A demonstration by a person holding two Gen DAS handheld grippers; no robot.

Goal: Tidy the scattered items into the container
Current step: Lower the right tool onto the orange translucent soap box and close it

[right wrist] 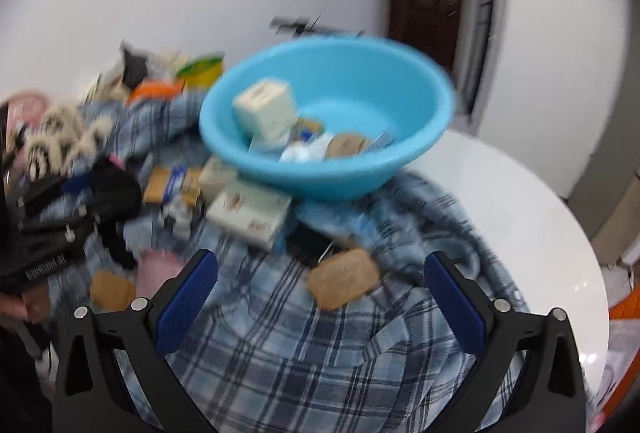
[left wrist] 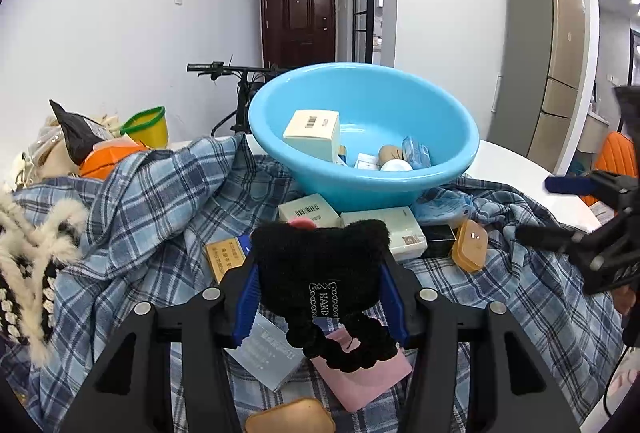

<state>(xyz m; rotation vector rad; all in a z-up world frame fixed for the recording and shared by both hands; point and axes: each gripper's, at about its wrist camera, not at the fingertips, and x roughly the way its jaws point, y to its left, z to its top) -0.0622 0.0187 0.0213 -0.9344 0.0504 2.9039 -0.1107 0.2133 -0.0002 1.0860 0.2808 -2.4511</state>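
Closest to the left lens: left hand-held gripper (left wrist: 320, 273) clamped on a black fuzzy pouch (left wrist: 324, 261), woven tag reading "HAND", frame centre, below the blue basin (left wrist: 360, 161). Black cord loops dangle from the pouch over a pink card (left wrist: 368, 373).

Right hand-held gripper (right wrist: 320, 297) gapes wide, empty, above the plaid cloth (right wrist: 280, 353); tan case (right wrist: 344, 283) just beyond it, frame centre.

Basin sits on the cloth on the white desk (right wrist: 520, 213), already holding a cream box (left wrist: 312, 135) with a barcode, and smaller items.

Risks, as judged: dangling loops could snag loose boxes and drag them; basin rests on rumpled fabric, so a bump may tip it. Right view blurred; other labels unreadable.
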